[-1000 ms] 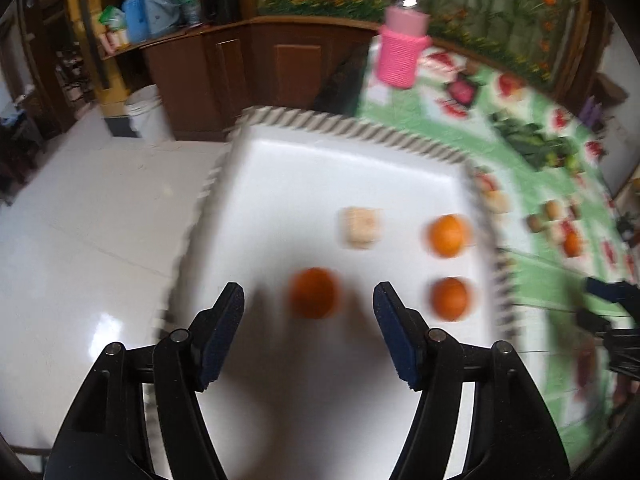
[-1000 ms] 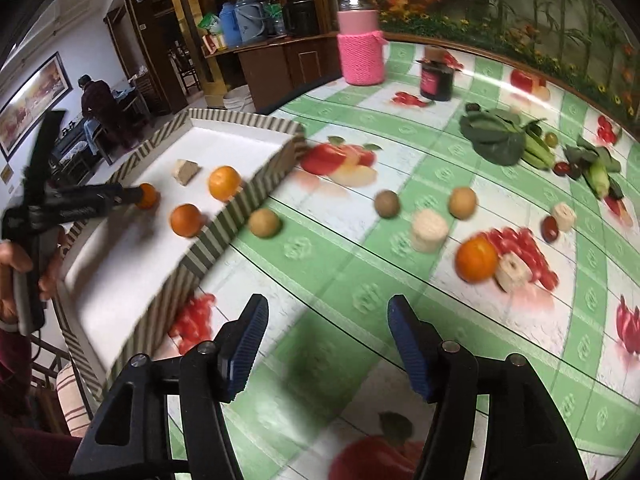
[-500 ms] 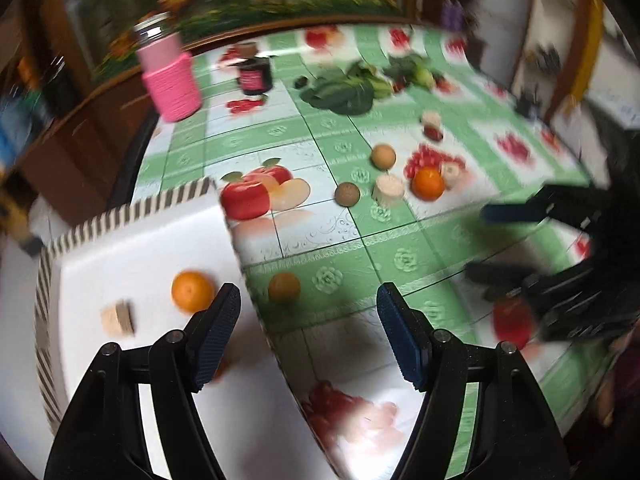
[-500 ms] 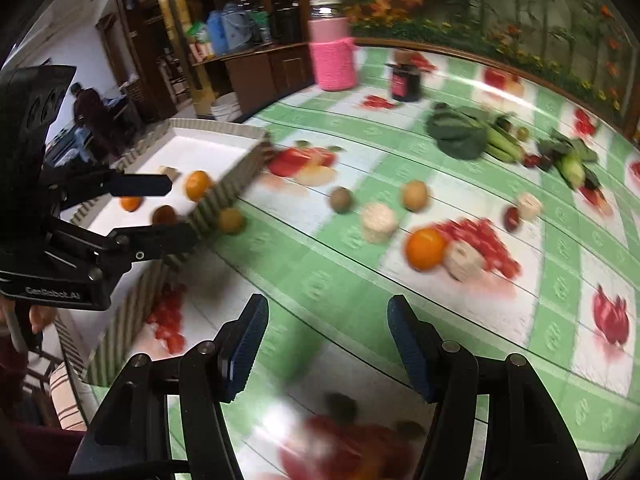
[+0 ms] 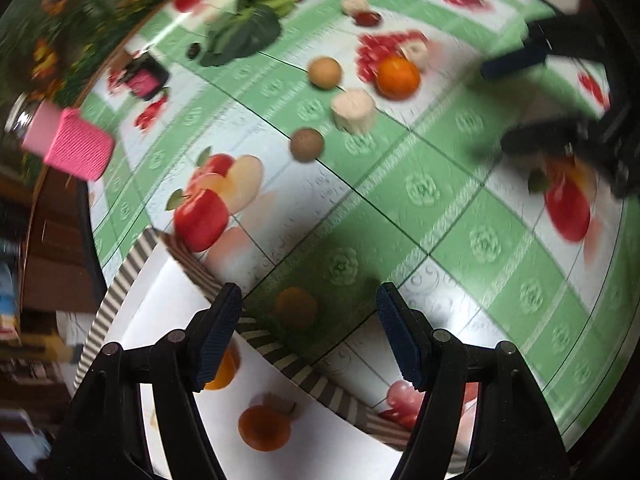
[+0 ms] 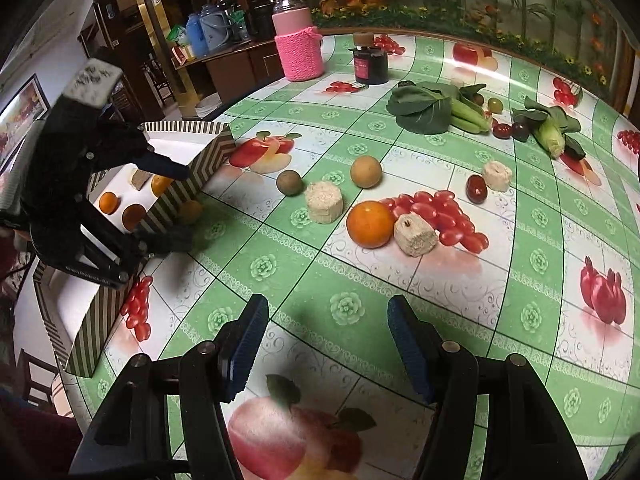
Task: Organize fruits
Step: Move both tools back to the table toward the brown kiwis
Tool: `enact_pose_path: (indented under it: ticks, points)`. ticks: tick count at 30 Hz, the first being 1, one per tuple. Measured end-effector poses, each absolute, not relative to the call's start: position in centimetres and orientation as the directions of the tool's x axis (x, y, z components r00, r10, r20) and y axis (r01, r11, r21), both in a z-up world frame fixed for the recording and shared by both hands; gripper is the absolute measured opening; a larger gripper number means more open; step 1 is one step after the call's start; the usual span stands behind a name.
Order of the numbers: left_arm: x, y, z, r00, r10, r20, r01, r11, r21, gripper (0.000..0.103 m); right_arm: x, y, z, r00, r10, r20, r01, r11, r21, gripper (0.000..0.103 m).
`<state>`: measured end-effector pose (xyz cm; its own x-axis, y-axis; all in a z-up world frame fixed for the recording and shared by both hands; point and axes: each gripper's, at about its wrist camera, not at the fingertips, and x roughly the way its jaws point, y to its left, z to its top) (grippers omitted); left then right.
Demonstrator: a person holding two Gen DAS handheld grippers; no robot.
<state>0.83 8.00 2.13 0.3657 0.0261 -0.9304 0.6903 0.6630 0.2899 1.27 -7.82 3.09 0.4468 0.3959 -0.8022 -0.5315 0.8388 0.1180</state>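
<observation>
At the left of the right-wrist frame, the left tool (image 6: 160, 204) hangs open and empty over a small orange fruit (image 6: 191, 212) just outside the striped tray (image 6: 188, 184). Lower centre, the right tool (image 6: 324, 352) gapes empty, farther away.

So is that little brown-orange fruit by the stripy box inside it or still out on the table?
Out. The small fruit lies on the green tablecloth just outside the striped box wall, between the open left hand-held gripper fingers.
</observation>
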Motion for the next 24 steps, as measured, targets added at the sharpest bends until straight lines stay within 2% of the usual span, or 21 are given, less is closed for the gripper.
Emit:
enact_pose_path:
  ticks: [4, 5, 7, 9, 13, 17, 24]
  points:
    - [1.1, 7.5, 1.3, 0.34, 0.035, -0.94, 0.729, 0.621, 0.287, 0.069, 1.8, -7.5, 3.4, 0.434, 0.412, -0.801, -0.542, 0.83, 0.133, 0.064]
    - [1.3, 7.5, 1.3, 0.334, 0.03, -0.942, 0.734, 0.618, 0.28, 0.066, 1.9, -7.4, 3.4, 0.434, 0.411, -0.802, -0.544, 0.829, 0.131, 0.064]
    - [1.6, 7.8, 1.3, 0.331, 0.034, -0.943, 0.738, 0.613, 0.281, 0.056, 2.2, -7.4, 3.6, 0.434, 0.411, -0.802, -0.544, 0.829, 0.131, 0.064]
    - [1.9, 8.0, 1.3, 0.342, 0.055, -0.938, 0.739, 0.6, 0.304, 0.034, 2.4, -7.4, 3.7, 0.434, 0.412, -0.801, -0.543, 0.829, 0.132, 0.064]
    - [2.2, 8.5, 1.1, 0.315, 0.053, -0.948, 0.749, 0.599, 0.283, 0.021, 2.7, -7.5, 3.7, 0.436, 0.409, -0.801, -0.535, 0.834, 0.135, 0.064]
    - [1.9, 8.6, 1.2, 0.326, 0.042, -0.944, 0.737, 0.614, 0.282, 0.02, 2.8, -7.1, 3.8, 0.432, 0.409, -0.803, -0.543, 0.83, 0.131, 0.064]
    - [2.1, 9.3, 2.0, 0.337, -0.054, -0.94, 0.647, 0.738, 0.19, 0.02, 3.9, -4.6, 4.2, 0.434, 0.418, -0.798, -0.589, 0.802, 0.099, 0.064]
